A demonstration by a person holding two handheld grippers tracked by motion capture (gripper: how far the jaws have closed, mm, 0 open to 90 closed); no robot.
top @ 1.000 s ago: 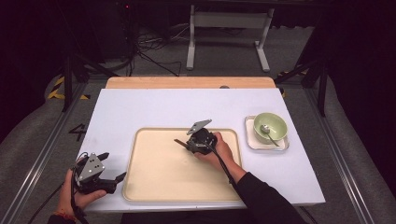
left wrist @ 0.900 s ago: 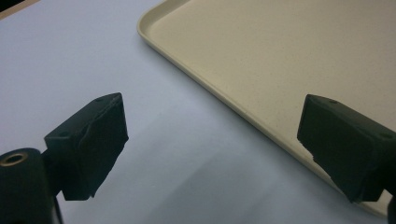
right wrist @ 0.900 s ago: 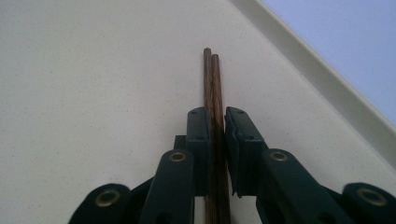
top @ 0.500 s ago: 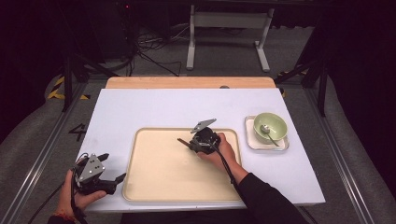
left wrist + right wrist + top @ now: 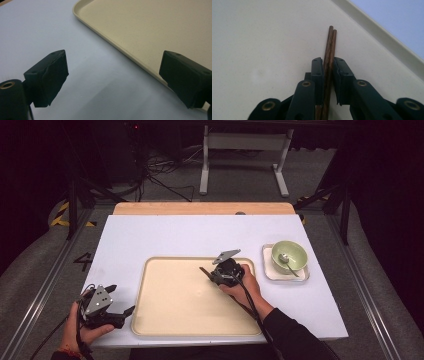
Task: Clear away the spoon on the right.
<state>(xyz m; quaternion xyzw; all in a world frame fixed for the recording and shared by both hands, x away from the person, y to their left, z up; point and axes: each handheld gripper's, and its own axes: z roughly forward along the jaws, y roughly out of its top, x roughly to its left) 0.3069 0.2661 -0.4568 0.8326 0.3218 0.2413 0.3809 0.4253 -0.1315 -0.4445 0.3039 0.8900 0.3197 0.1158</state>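
Note:
A pair of dark brown chopsticks [image 5: 329, 47] lies between the jaws of my right gripper [image 5: 328, 62], which is shut on them. The sticks point ahead, close above the cream tray [image 5: 262, 37] and near its raised rim. In the high view my right gripper [image 5: 204, 269] hangs over the far right part of the tray [image 5: 138, 305], jaws pointing left. My left gripper [image 5: 122, 299] rests at the tray's near left corner with its jaws wide open. Nothing is between the left gripper [image 5: 115, 67] jaws except white table and the tray [image 5: 150, 30] edge.
A green bowl [image 5: 292, 251] with a metal spoon [image 5: 286, 260] in it stands on a small white square plate [image 5: 270, 270], right of the tray. The white tabletop [image 5: 200, 235] ends in a wooden strip at the far side.
My right gripper has shifted a little to the right over the tray, still gripping the chopsticks. The left gripper has stayed where it was.

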